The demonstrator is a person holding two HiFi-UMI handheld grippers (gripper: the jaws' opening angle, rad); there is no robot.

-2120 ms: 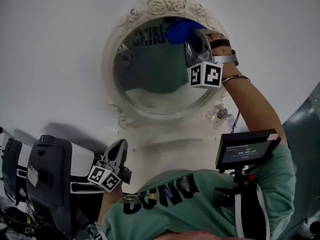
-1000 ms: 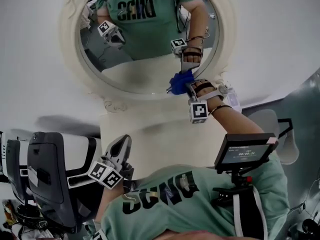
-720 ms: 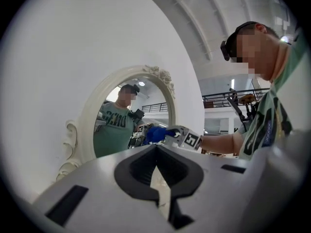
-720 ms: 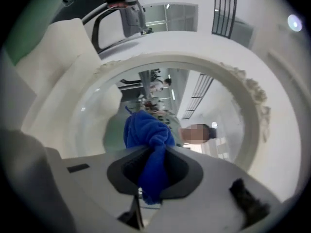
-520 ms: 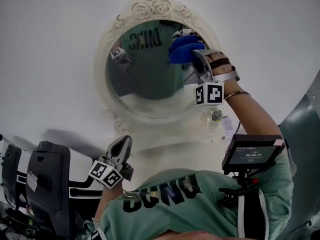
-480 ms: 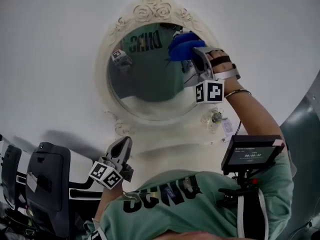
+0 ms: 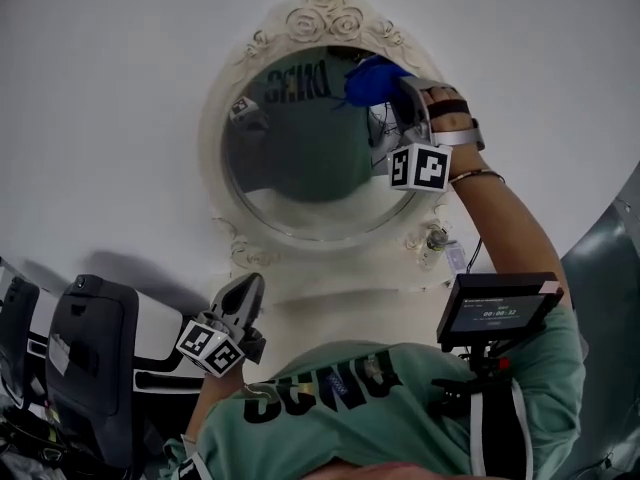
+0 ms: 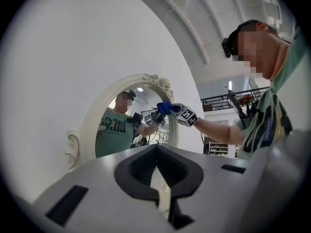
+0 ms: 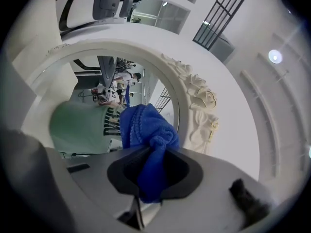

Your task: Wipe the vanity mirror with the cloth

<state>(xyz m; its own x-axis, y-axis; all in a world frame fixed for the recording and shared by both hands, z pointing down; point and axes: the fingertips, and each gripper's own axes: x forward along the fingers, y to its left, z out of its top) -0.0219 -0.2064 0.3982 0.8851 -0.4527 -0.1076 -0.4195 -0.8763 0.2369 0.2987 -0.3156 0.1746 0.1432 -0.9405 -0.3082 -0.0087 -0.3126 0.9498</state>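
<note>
Right gripper (image 7: 392, 86) fingers buried in cloth (image 7: 372, 78); cloth-to-glass contact on vanity mirror (image 7: 300, 148) unclear. Small items (image 7: 437, 240) at frame's lower right unidentifiable. Monitor (image 7: 497, 310) readout illegible. Dark bulky object (image 7: 88, 368) cut by left edge.

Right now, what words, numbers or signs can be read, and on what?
Shirt: large dark letters, upside down and creased, not surely readable.
Vanity mirror: the shirt letters reflected, reversed, unreadable.
Small screen: digits, too small to read.
Cubes on left gripper and right gripper: square markers, no words.
Cloth: no print.
</note>
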